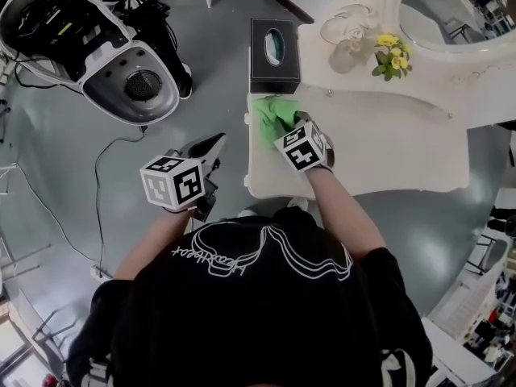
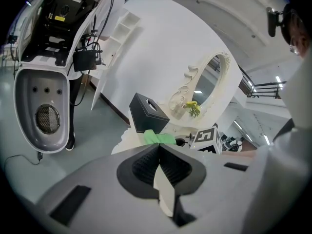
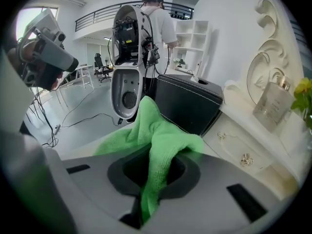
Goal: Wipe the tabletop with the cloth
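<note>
The right gripper [image 1: 295, 126] was clamped on the green cloth [image 1: 271, 113] at the tabletop's [image 1: 387, 147] left edge, with unwiped surface stretching rightward. The left gripper [image 1: 214, 145], jaws together and empty, hung beyond that edge.

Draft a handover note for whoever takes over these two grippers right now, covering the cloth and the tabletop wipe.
Right gripper: shut on the green cloth, which is bunched on the left end of the tabletop, beside the black tissue box.
Left gripper: shut, empty, held off the table's left edge over the floor.
Done: cloth gripped and on the surface. How much is wiped cannot be told.
Left: probably sweep rightward across the bare top, minding the yellow flowers and glass bottle at the back.
</note>
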